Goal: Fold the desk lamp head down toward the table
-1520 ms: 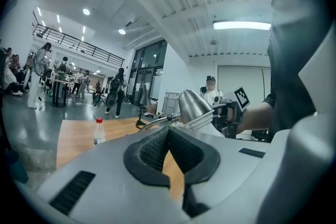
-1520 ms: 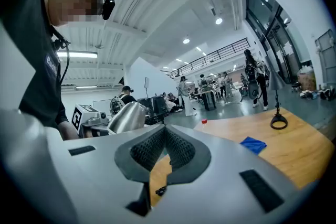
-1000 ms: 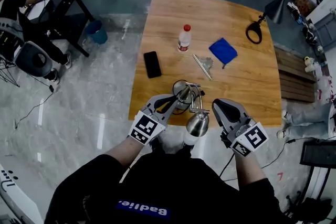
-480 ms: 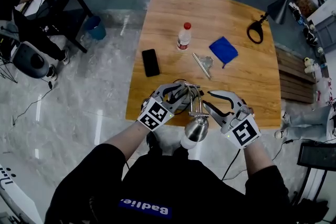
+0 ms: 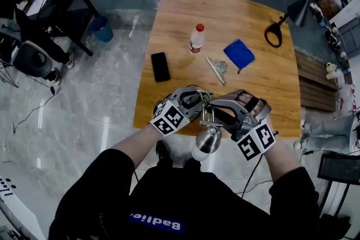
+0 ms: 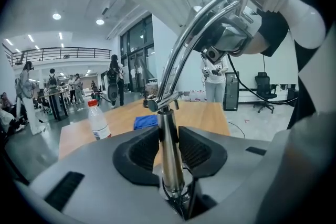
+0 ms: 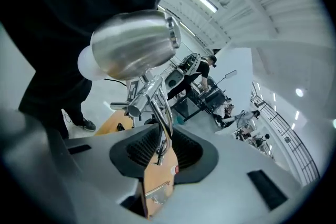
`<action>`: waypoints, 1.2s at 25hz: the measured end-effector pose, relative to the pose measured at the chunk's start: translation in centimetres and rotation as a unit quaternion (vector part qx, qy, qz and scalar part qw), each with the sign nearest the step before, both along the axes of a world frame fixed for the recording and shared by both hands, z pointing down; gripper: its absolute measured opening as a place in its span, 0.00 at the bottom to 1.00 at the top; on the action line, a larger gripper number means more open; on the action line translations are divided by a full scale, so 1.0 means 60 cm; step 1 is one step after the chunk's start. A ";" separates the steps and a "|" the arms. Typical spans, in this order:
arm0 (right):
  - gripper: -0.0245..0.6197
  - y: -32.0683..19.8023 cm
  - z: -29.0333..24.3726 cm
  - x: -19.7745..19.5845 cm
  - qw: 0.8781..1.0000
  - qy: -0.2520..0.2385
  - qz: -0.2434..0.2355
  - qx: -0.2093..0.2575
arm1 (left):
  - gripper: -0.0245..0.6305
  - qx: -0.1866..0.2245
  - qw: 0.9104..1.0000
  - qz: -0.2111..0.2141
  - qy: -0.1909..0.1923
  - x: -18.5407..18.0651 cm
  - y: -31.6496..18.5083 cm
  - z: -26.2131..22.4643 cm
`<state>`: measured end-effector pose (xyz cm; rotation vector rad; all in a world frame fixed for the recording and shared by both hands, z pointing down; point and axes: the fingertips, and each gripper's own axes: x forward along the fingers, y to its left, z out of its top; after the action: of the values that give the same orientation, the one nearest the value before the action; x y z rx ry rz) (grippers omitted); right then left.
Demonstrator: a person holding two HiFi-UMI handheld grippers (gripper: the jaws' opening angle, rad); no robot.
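At the upper left of the head view a bin (image 5: 103,31) stands on the floor beside the table (image 5: 247,8). On the table's left part lies a phone (image 5: 161,67), well apart from the bottle (image 5: 196,40) standing upright above and to its right. At the lower centre the lamp (image 5: 209,120) stands on the table's near edge. Its chrome head (image 5: 207,141) hangs past that edge over the floor, bulb (image 5: 199,153) end toward the person. The left gripper (image 5: 190,101) comes in from the lower left, jaws spread wide and gripping nothing. In the left gripper view the upright post (image 6: 169,160) stands between the pads (image 6: 142,152); they flank it closely, and I cannot tell whether they touch it. Right of the bottle a metal piece (image 5: 217,69) and a blue cloth (image 5: 239,54) lie close together. The right gripper (image 5: 218,111) reaches in from the lower right. Its jaws are closing, with the thin arm rods (image 7: 164,113) between them, not yet pinched. In the right gripper view the head fills the upper left. A black ring (image 5: 273,34) lies at the table's upper right edge.
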<state>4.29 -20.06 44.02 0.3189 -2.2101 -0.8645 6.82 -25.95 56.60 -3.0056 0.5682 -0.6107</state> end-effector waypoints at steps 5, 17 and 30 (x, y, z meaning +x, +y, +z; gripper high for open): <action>0.11 0.001 -0.003 -0.003 1.000 0.008 -0.003 0.015 | 0.22 -0.009 1.000 0.012 0.006 -0.001 0.000 0.000; 0.11 0.031 0.032 -0.006 0.998 0.049 -0.027 0.040 | 0.22 -0.028 0.999 0.023 0.022 0.000 0.000 0.003; 0.21 0.068 0.127 -0.010 0.986 0.133 -0.061 0.075 | 0.22 -0.030 0.997 0.066 0.036 0.003 0.001 -0.001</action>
<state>3.67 -15.98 51.64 0.1307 -1.9371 -1.0778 7.00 -25.89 56.54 -3.1014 0.3571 -0.5227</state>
